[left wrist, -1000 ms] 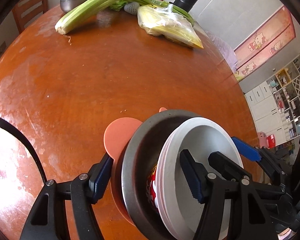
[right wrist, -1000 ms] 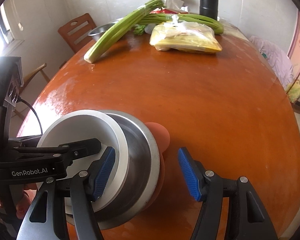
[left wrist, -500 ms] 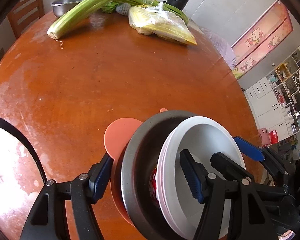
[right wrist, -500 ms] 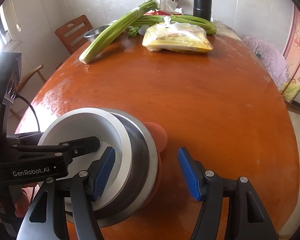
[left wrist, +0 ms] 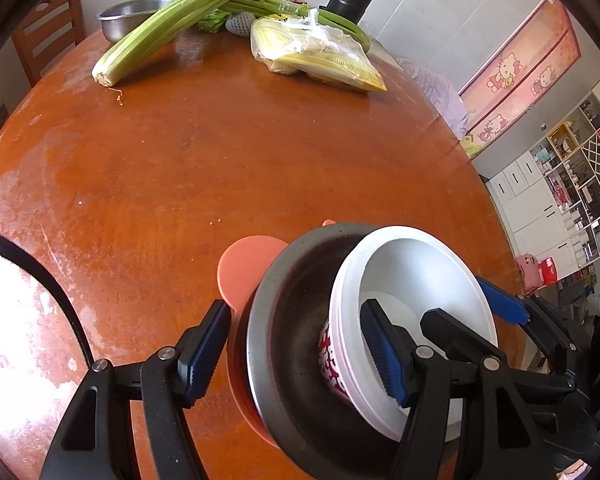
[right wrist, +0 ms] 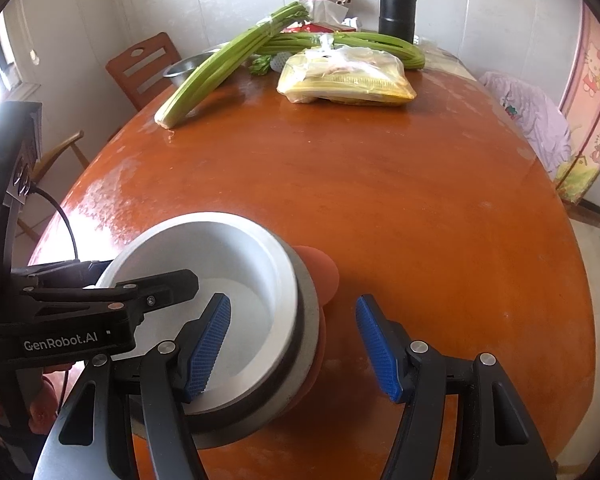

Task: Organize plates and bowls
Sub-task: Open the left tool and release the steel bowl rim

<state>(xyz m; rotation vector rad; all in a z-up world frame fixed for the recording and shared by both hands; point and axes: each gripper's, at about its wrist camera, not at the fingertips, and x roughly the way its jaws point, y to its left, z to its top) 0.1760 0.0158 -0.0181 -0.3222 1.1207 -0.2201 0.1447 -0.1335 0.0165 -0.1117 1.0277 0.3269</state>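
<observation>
A nested stack of dishes is seen at the near edge of the round orange-brown table (left wrist: 260, 152): a white bowl (left wrist: 420, 280) with a red pattern on its outside sits inside a metal bowl (left wrist: 292, 320), which rests on an orange plate (left wrist: 248, 268). The left gripper (left wrist: 296, 356) is set astride the left side of the stack at a middling spread, one pad outside the orange plate and the other inside the white bowl; whether the pads press cannot be told. The right gripper (right wrist: 296, 344) is held likewise on the right side, one pad inside the white bowl, the other plainly clear over bare table. Farther back, celery (right wrist: 220, 68), a yellow plastic bag (right wrist: 344, 80), a steel basin (left wrist: 136, 14) and a black flask (right wrist: 398, 4) are seen.
</observation>
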